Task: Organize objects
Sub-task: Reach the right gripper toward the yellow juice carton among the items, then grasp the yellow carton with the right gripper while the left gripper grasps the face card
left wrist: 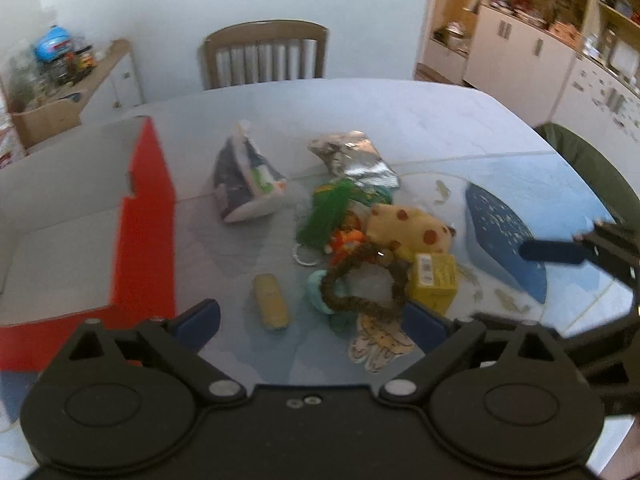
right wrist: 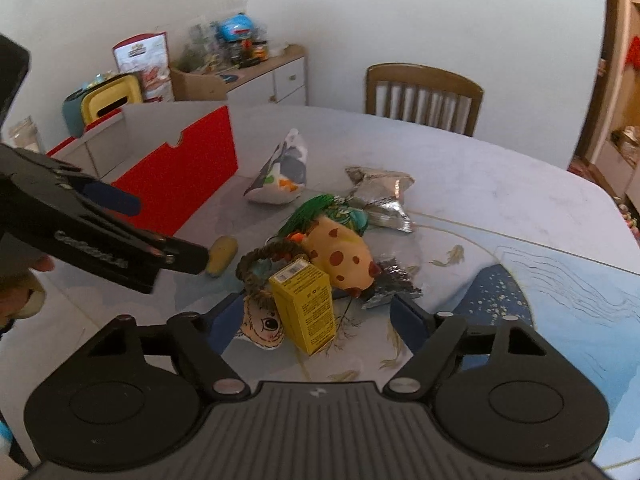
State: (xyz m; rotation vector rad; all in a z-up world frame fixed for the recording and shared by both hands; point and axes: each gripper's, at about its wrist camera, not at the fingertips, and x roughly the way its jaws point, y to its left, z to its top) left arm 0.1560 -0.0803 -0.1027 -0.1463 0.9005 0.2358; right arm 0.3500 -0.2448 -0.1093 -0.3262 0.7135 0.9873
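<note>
So we've got the big red box (left wrist: 144, 216) sitting open on the left side of the table (left wrist: 420, 120), and everything we need to tidy is heaped in one pile just right of it, near the middle. Biggest bits first: the crinkly silver bag (left wrist: 354, 156) and the printed pouch (left wrist: 248, 184) at the back, then the spotted yellow plush (right wrist: 344, 256) in the middle, with the small yellow carton (right wrist: 308, 306) standing upright at the near edge, up against a braided ring (left wrist: 360, 284). A little yellow capsule-shaped thing (left wrist: 272, 300) lies on its own between the pile and the box. Our right gripper (right wrist: 312, 326) has its fingers apart on either side of the carton, not pressing on it as far as we can tell; our left gripper (left wrist: 312, 320) is spread wide, nothing in it, lined up between the capsule and the ring. We'd say take the carton by its flat sides, low down so it doesn't tip, and mind the ring doesn't snag. The loose capsule looks like the easy grab for the left.
</note>
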